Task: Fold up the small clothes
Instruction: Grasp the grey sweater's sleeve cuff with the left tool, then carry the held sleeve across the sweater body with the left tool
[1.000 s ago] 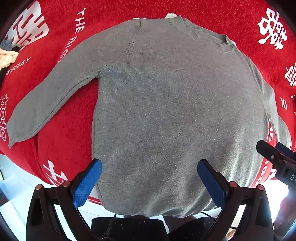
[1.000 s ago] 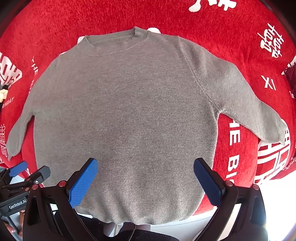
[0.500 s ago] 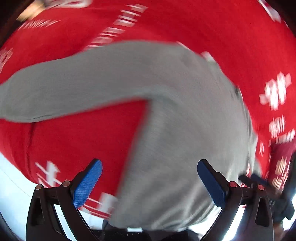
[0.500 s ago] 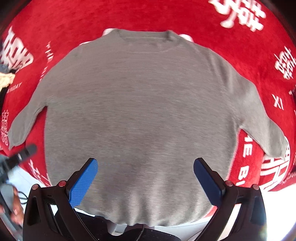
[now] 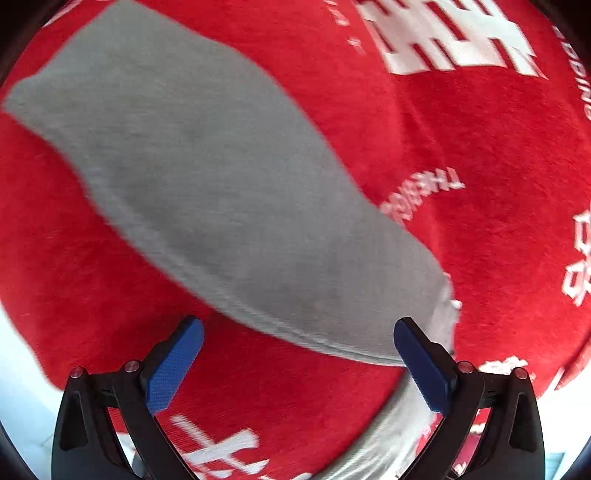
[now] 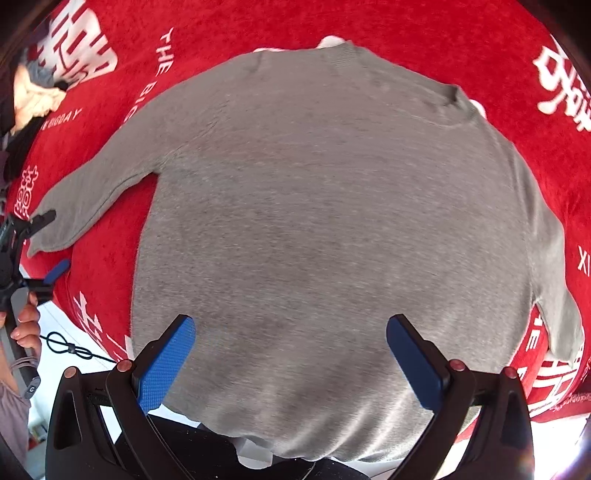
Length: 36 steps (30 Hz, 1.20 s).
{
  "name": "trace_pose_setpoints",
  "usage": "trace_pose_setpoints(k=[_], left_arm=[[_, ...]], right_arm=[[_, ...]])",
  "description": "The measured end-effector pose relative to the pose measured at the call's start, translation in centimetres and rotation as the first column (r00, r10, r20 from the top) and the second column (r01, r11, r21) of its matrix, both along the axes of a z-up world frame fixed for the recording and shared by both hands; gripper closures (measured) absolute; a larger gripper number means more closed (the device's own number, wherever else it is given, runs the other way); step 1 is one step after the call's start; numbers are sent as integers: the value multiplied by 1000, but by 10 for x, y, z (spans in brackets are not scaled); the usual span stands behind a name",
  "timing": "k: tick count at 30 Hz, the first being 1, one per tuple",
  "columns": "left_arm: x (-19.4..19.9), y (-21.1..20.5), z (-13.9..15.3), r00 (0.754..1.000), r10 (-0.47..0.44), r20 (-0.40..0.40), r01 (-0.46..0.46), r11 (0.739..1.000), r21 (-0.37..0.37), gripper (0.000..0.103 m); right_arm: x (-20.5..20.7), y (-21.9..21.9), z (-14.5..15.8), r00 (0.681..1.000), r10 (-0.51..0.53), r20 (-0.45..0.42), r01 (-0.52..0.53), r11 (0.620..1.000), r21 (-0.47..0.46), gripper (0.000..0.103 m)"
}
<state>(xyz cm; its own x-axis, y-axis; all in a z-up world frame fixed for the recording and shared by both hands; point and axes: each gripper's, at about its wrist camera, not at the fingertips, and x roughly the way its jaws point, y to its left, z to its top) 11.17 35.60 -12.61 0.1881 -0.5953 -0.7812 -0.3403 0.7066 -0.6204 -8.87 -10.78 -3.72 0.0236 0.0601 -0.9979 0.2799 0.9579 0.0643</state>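
A grey long-sleeved sweater [image 6: 314, 221] lies flat, front up, on a red cloth [image 6: 424, 33] with white lettering, collar at the far side. My right gripper [image 6: 290, 354] hovers open over the hem, with nothing between its blue pads [image 6: 166, 365]. My left gripper [image 6: 50, 243] shows at the far left, open, right at the end of the sweater's left sleeve [image 6: 99, 184]. In the left wrist view that sleeve [image 5: 221, 192] runs diagonally across the cloth. There the left gripper [image 5: 297, 354] is open, and the sleeve's lower end lies beside its right pad [image 5: 421, 365].
A pile of other clothes [image 6: 33, 96] sits at the far left corner of the cloth. A hand [image 6: 22, 325] holds the left gripper's handle. A black cable [image 6: 66, 347] lies on the white floor past the cloth's near edge.
My left gripper has swung from over the sweater's hem out to the left sleeve. The right gripper's view has shifted slightly. Both stay open.
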Motion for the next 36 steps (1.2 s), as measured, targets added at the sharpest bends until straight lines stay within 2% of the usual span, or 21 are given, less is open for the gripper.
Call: trace_pose_setpoints(k=[3,6,8,11,12,13,15,19,23,27,33,36], left_arm=[[2,-9,3,999,5,43,-4,1000,-25,0],[10,-7,2,996,74,46,-71,996,-48,0],[15,-6,1,991,127,44,-126,992,-30,1],[15,-1,-1,982,186,24,-186,983,-5,25],[12,1,0,979,203,29,-203,979,3,47],[11,1,0,979,202,37,-202,979,18,73],[11,2,3,983,168,74,-171,984,39,94],[13,-4,27,983,80,168,-101,987,121,94],[19,-26,68,959,-36,282,-14,984,176,94],[24,-64,114,910,-139,390,51,973,226,94],[19,-164,171,790,-301,534,197,950,244,94],[3,-226,185,727,-394,562,302,919,254,94]], right_arm=[[6,10,-1,1000,20,-4,-20,1000,-2,0],[11,18,0,999,38,0,-38,999,0,0],[14,25,1,999,49,3,-49,999,3,0],[18,31,1,998,58,8,-58,998,13,0],[19,33,1,998,59,8,-60,998,15,0],[20,33,1,998,61,8,-61,998,17,0],[21,35,1,998,61,9,-61,998,25,0],[19,37,3,998,67,20,-67,997,32,0],[11,28,7,999,33,41,-35,998,47,0],[2,12,7,999,-18,45,15,998,66,0],[-18,-27,12,994,-85,69,79,993,91,0],[-31,-56,14,990,-116,76,109,990,86,0]])
